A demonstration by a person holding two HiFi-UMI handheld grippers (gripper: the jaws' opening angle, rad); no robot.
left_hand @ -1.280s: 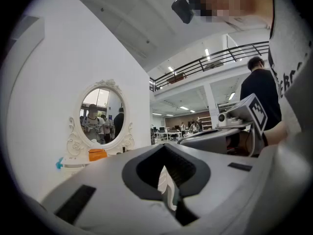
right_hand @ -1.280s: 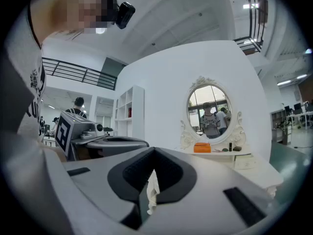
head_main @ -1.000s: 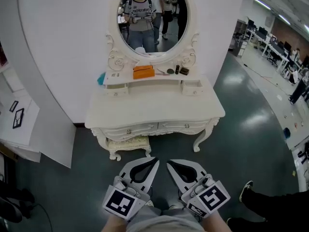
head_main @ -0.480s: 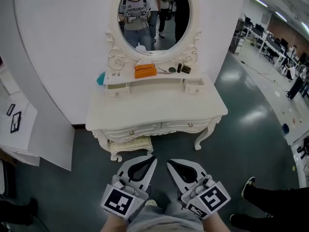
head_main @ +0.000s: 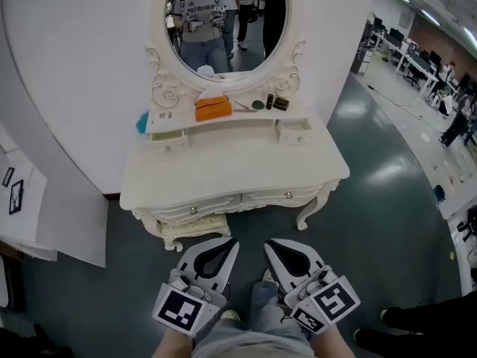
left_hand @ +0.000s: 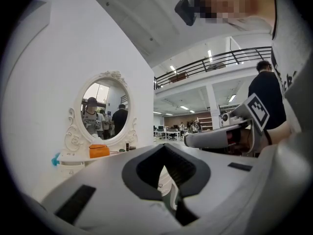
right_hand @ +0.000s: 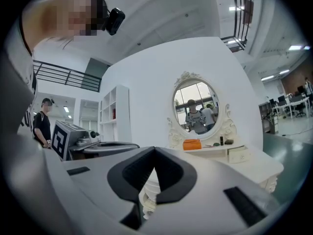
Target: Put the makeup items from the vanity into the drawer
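This is a big open office or lab hall, not a home. The vanity (head_main: 231,166) stands like a set piece against a bare white partition (head_main: 82,73) on a glossy green floor (head_main: 373,192). Rows of desks (head_main: 408,53) fill the space beyond, under strip lights (right_hand: 296,47) and a railed gallery (left_hand: 220,60).

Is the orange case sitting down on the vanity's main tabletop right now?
No, the orange case sits up on the raised shelf just under the oval mirror, above the tabletop.
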